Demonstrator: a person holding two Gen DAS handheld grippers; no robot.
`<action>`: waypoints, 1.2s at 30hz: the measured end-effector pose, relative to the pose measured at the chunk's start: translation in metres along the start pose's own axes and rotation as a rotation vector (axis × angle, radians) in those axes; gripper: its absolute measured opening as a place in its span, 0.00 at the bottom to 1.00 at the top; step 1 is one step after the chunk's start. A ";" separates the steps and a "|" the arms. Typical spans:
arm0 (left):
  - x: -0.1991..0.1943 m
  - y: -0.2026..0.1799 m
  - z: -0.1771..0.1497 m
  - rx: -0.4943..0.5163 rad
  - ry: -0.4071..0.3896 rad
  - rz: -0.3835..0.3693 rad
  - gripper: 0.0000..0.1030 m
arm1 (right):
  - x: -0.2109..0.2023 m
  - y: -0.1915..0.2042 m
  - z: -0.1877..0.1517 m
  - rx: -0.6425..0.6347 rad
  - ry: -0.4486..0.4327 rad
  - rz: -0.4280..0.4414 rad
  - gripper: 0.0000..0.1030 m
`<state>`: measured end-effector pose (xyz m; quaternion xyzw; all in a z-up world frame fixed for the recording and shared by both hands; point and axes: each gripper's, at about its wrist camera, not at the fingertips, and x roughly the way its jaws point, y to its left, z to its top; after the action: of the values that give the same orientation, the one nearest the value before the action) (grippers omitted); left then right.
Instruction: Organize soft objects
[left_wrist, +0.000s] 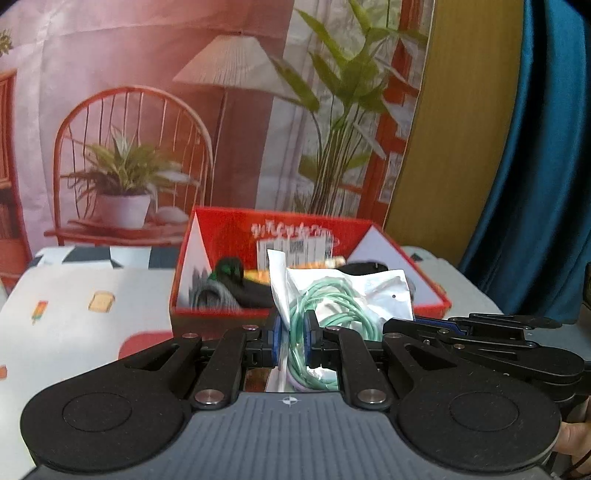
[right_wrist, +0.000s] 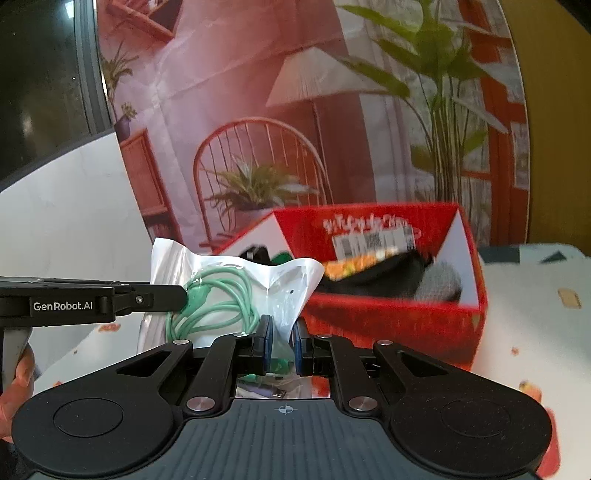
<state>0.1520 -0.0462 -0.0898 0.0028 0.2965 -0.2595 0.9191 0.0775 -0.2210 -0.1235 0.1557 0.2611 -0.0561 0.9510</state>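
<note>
A clear plastic bag with a coiled mint-green cable inside hangs above the table, held from both sides. My left gripper is shut on the bag's left part, over the cable. My right gripper is shut on the bag's right corner; the cable lies left of its fingers. In the right wrist view the left gripper reaches in from the left onto the bag. The right gripper shows at the right edge of the left wrist view. Behind the bag stands an open red box, also red box, holding dark and grey soft items.
The table wears a white cloth with small printed pictures. A printed backdrop of a chair, lamp and plants hangs behind the box. A blue curtain is at the right. A hand grips the left tool's handle.
</note>
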 end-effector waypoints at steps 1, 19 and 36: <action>0.001 -0.001 0.004 0.000 -0.005 0.001 0.12 | 0.001 0.000 0.005 -0.006 -0.005 0.000 0.10; 0.088 0.020 0.062 -0.010 0.006 0.034 0.13 | 0.077 -0.031 0.072 -0.063 0.001 -0.052 0.10; 0.162 0.029 0.036 0.022 0.221 0.063 0.14 | 0.143 -0.065 0.043 0.017 0.205 -0.114 0.11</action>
<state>0.2971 -0.1038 -0.1530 0.0506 0.3930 -0.2320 0.8884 0.2088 -0.2999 -0.1795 0.1535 0.3650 -0.0960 0.9132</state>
